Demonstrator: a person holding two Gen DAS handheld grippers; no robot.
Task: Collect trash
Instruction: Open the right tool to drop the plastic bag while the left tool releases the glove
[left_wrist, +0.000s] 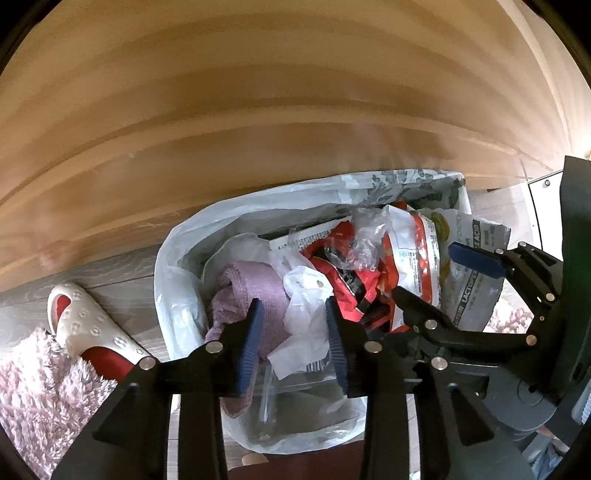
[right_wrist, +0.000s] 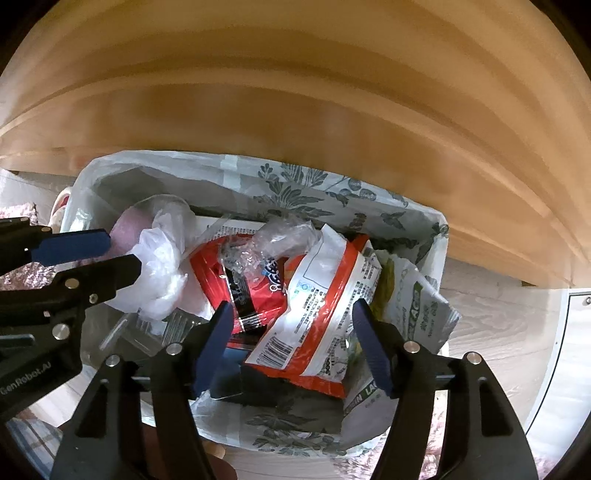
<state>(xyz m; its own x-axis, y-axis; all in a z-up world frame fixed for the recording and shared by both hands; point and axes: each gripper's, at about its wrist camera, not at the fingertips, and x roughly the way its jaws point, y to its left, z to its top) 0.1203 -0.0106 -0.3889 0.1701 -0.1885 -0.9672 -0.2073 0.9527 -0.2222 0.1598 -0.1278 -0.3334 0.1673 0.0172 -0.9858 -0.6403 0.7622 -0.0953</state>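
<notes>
Lined bin (right_wrist: 424, 218) full of wrappers (right_wrist: 325, 291), lilac cloth (left_wrist: 255, 284).

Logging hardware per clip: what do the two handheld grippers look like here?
Both match: the left gripper and right gripper have black plastic linkage arms with silver rivets and ribbed blue finger pads. White "GenRobot.AI" lettering marks the left body. No cables or sleeves visible.

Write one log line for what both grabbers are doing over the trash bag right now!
left gripper: open, above white crumpled plastic | right gripper: open, above red-and-white wrapper | trash bag: full, nothing held
</notes>
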